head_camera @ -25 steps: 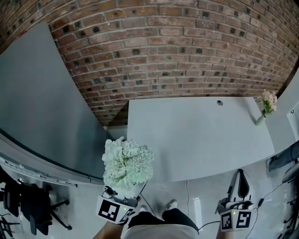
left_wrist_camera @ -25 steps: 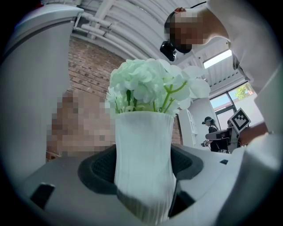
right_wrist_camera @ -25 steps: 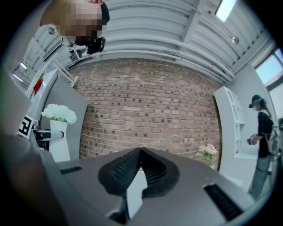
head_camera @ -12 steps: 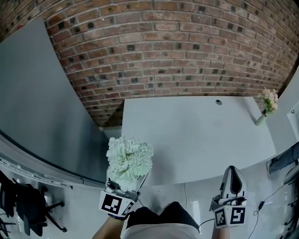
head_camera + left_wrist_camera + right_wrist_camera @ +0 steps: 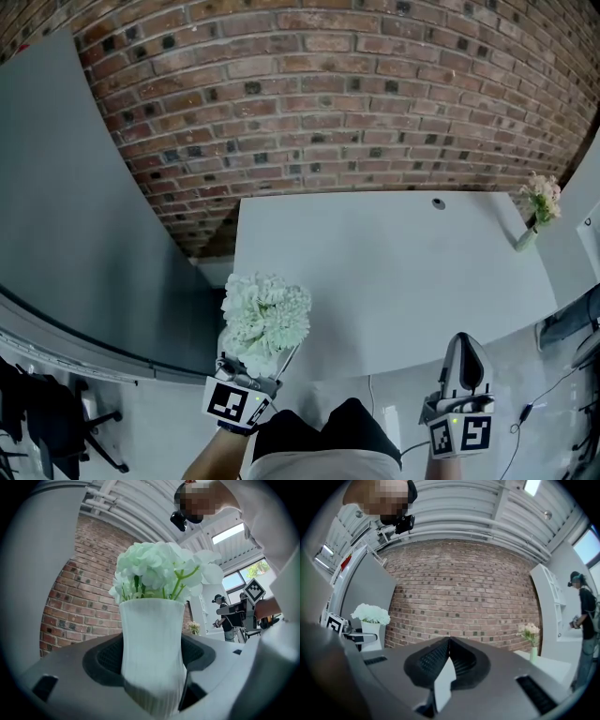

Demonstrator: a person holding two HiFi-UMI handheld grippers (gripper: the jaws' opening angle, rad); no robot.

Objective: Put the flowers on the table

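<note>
Clearly, the left gripper [image 5: 152,665] has its jaws spread wide, clamping both sides of a ribbed white vase [image 5: 151,634] of white flowers [image 5: 266,314]. It holds the vase upright beside the table's [image 5: 394,272] near left corner. The right gripper [image 5: 449,656] has its jaws closed together, with nothing between them.
</note>
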